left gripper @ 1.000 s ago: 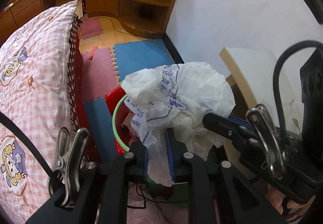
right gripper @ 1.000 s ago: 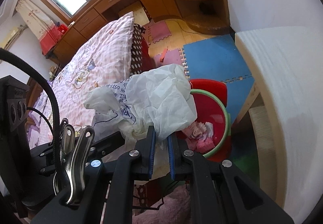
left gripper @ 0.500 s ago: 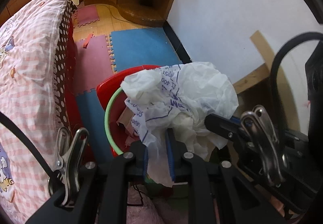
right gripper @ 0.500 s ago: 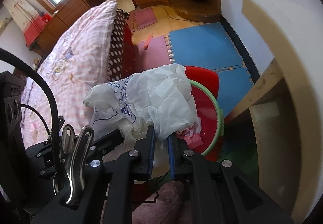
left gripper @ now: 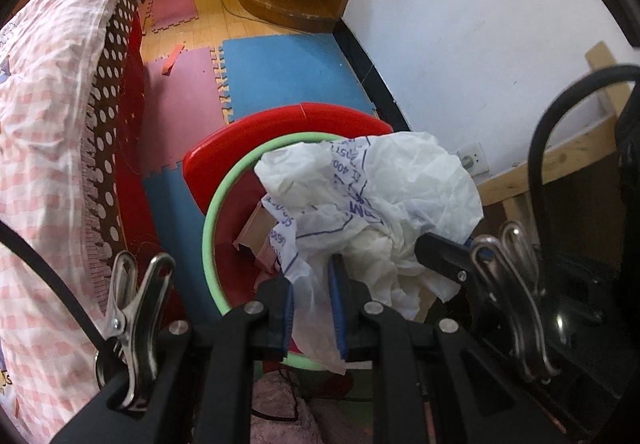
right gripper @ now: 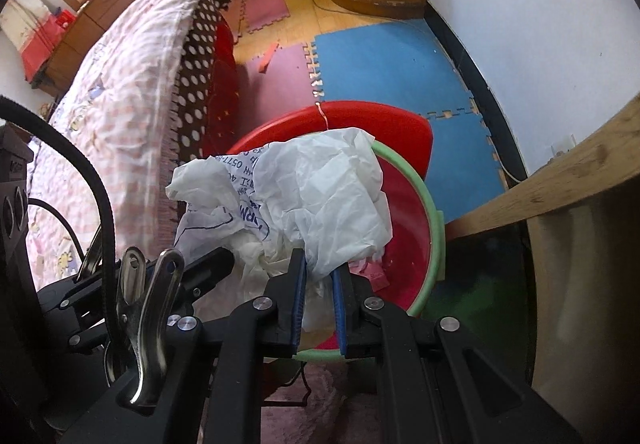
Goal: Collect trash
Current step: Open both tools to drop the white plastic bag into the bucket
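A crumpled white plastic bag (left gripper: 372,200) with blue print hangs over the red bin (left gripper: 280,128) with the green rim (left gripper: 212,228). My left gripper (left gripper: 311,272) is shut on the bag's lower left part. My right gripper (right gripper: 320,264) is shut on the same bag (right gripper: 312,188) at its right side; in the left wrist view one of its black fingers (left gripper: 438,254) pokes into the bag. Both point steeply down at the bin (right gripper: 404,212). Cardboard and pink scraps (left gripper: 260,244) lie inside it.
A bed with a pink checked cover (left gripper: 44,132) and dotted skirt (right gripper: 192,84) runs along the left. Blue and pink foam mats (right gripper: 384,64) cover the floor. A white wall (left gripper: 472,24) and a wooden frame (right gripper: 560,188) stand at the right. A pink rug (right gripper: 300,416) lies below.
Both grippers have come down with the bag, which now hangs just above the bin's opening. The bin fills more of both views; the grips have not changed.
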Motion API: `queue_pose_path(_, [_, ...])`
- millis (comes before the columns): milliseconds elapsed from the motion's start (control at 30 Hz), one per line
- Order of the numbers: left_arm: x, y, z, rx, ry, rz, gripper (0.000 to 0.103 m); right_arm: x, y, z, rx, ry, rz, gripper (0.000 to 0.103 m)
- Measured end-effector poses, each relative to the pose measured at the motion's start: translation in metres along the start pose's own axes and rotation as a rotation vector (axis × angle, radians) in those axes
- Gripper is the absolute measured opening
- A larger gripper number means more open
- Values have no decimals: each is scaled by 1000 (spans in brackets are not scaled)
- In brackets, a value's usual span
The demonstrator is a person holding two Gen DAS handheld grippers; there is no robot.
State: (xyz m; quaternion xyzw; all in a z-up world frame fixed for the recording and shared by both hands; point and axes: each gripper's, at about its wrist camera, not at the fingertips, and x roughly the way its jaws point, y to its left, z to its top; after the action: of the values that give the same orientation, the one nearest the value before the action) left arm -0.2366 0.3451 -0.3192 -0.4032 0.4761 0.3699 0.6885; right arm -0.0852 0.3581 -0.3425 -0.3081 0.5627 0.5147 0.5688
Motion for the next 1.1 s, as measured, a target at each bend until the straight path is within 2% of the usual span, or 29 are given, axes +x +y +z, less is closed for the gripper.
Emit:
queue_pose_path(433, [20,-1,6,13,24,4,16,13,-6,4,26,17,-37,23])
queue_pose_path(533, [23,1,7,9,33,8,23,13,-10,4,34,18,-47,29])
queue_pose_path(567, [24,1,8,8,36,12,28,13,-10,4,36,18,-52,31])
queue_pose_path(700, [23,2,9,0,38,33,41,9,-13,5,42,12,-59,33])
queue_pose_path(1100, [14,8,12,-7,38,41,41,-4,-3,3,26,-6,-48,34])
